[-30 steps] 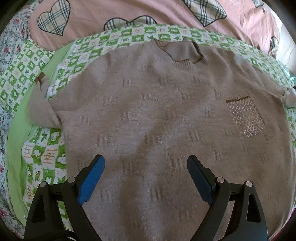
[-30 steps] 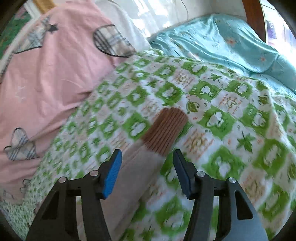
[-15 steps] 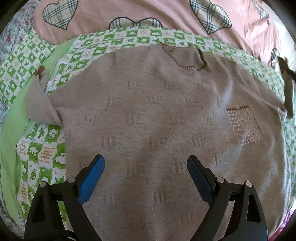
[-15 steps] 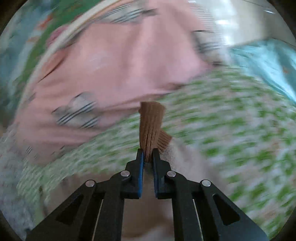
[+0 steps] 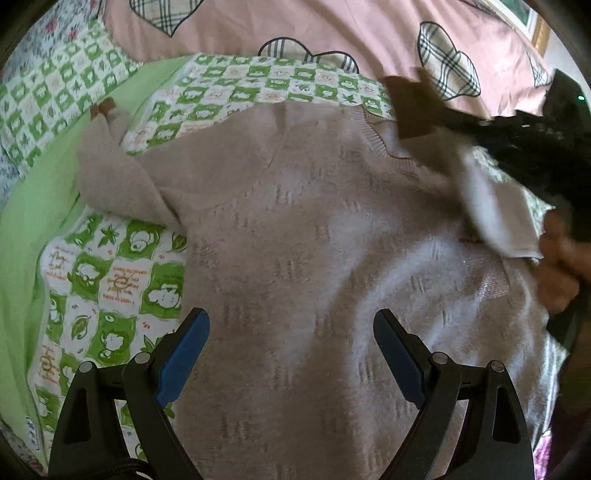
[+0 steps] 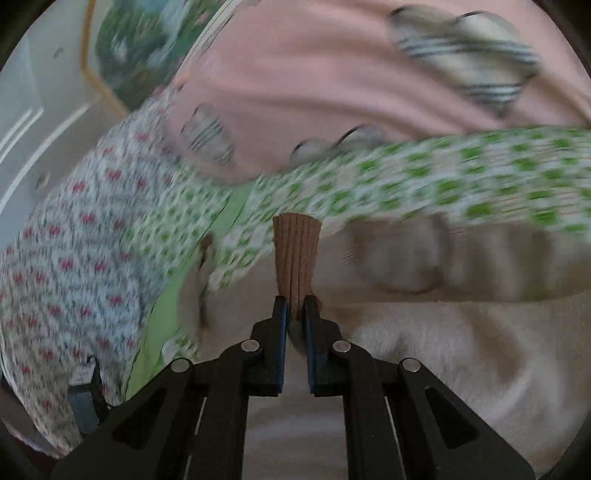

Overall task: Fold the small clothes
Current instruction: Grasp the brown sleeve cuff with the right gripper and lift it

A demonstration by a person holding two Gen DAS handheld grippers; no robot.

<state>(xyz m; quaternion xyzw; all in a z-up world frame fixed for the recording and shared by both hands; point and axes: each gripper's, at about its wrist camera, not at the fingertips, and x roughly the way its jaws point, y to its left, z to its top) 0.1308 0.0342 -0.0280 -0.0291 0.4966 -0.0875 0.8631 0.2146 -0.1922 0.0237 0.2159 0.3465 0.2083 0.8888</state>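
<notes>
- Ahead of the left gripper (image 5: 291,354), in the left wrist view, a beige knit sweater (image 5: 314,240) lies face up on a green-and-white checked blanket (image 5: 110,273), its hem nearest the tool and its ribbed neckline (image 5: 380,144) far ahead.
- That gripper's blue-padded fingers (image 5: 183,350) are spread wide above the lower body of the sweater and touch nothing.
- Far ahead to the left, one sleeve (image 5: 114,181) is bunched on the blanket, with its brown cuff (image 5: 103,108) at the far tip.
- To the right, the right gripper (image 5: 443,120) reaches in over the chest, carrying the other sleeve by its brown ribbed cuff (image 5: 413,107); the lifted sleeve drapes down beneath it.
- Behind that tool the person's hand (image 5: 561,266) grips its handle.
- Beyond the blanket lies a pink quilt (image 5: 332,33) with plaid heart patches.
- Straight ahead in the right wrist view, the right gripper (image 6: 295,306) is pressed together on the brown ribbed cuff (image 6: 295,254), which stands upright out of the fingers.
- Below and to the right of the tool spreads the pale sweater body (image 6: 443,350).
- Motion blur smears the background, but what seems to be a floral sheet (image 6: 74,258) shows to the left.
</notes>
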